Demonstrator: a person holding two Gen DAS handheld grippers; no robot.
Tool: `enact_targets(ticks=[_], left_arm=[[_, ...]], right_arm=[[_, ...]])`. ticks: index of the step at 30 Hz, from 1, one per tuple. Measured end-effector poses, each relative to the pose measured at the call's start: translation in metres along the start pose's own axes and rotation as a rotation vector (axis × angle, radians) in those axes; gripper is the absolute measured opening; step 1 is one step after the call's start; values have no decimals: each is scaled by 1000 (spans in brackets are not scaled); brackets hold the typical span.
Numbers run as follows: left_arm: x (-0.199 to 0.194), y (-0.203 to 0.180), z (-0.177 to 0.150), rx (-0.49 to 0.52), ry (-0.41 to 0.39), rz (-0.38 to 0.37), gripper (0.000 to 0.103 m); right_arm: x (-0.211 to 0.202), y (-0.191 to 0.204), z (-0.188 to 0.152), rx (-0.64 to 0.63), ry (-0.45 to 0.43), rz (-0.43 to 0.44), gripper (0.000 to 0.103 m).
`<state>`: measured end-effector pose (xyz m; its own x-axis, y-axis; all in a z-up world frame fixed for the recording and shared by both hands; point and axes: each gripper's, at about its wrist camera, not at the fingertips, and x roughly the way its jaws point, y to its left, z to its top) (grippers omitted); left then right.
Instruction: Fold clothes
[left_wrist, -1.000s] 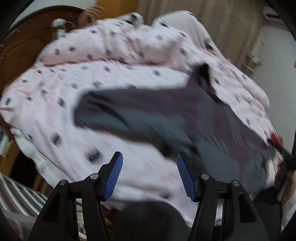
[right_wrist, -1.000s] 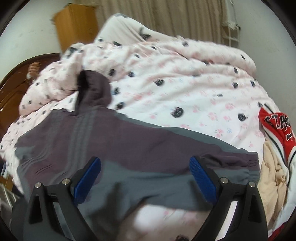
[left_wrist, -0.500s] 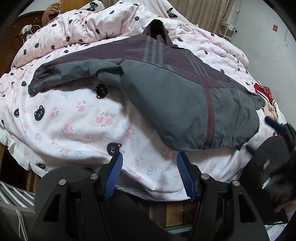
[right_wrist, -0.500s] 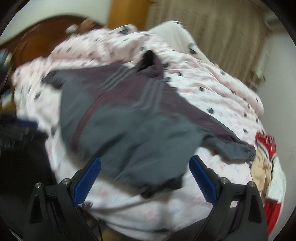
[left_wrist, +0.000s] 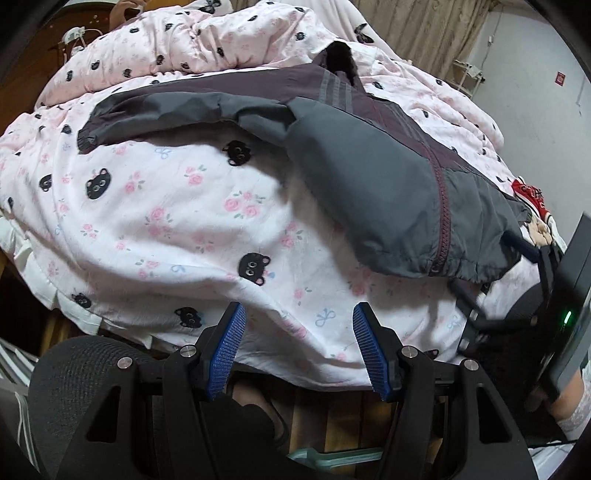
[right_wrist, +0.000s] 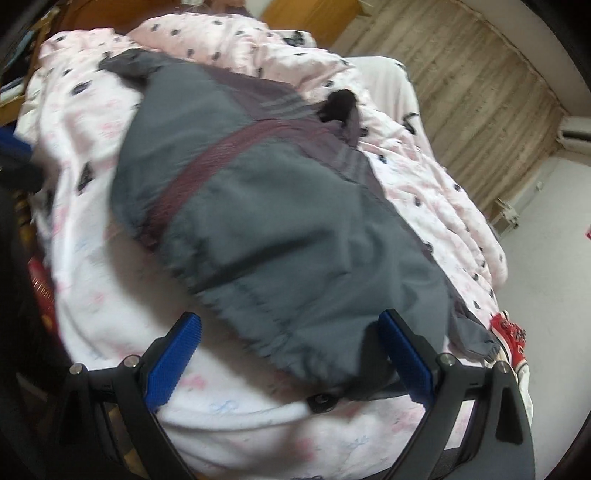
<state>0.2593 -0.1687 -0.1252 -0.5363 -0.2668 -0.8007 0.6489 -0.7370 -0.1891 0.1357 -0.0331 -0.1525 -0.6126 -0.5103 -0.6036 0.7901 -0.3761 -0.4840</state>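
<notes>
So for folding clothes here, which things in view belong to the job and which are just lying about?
Part of the job:
- grey jacket, spread on the bed, zip up
- left hand-held gripper, open, empty
- right hand-held gripper, open at the jacket's hem

Lying about:
- cat-print quilt under the jacket
- red and white garment at the bed's edge
- curtain

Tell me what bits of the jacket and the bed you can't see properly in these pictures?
- Right sleeve of the grey jacket: left wrist view, runs behind the right gripper and the picture edge.
- Jacket hem: right wrist view, smeared by motion blur.
- Red garment: right wrist view, mostly hidden by the jacket and a finger; print unreadable.
- Under the bed: left wrist view, blocked by the left gripper.
</notes>
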Motion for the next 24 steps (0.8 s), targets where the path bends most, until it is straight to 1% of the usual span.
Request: enact_targets(ticks=[3, 6, 8, 10, 13, 16, 20, 24], left_arm=[[3, -10, 1, 32, 3, -29, 55], [10, -30, 4, 70, -6, -94, 55], [12, -43, 5, 99, -26, -120, 55], [15, -57, 8, 119, -63, -145, 55], [18, -68, 15, 107, -116, -182, 55], [24, -71, 27, 63, -166, -186, 55], [32, -61, 43, -53, -212, -203, 55], [25, -47, 52, -152, -285, -214, 55]], right_arm=[[-8, -26, 4, 103, -45, 32, 98], [-21, -51, 10, 200, -103, 68, 98], [-30, -65, 14, 244, -148, 86, 98], [-40, -80, 19, 284, -193, 104, 98], [-53, -98, 26, 329, -243, 146, 98], [-62, -110, 33, 354, -274, 174, 98], [-62, -114, 37, 367, -281, 180, 98], [-59, -114, 37, 377, -280, 158, 98]])
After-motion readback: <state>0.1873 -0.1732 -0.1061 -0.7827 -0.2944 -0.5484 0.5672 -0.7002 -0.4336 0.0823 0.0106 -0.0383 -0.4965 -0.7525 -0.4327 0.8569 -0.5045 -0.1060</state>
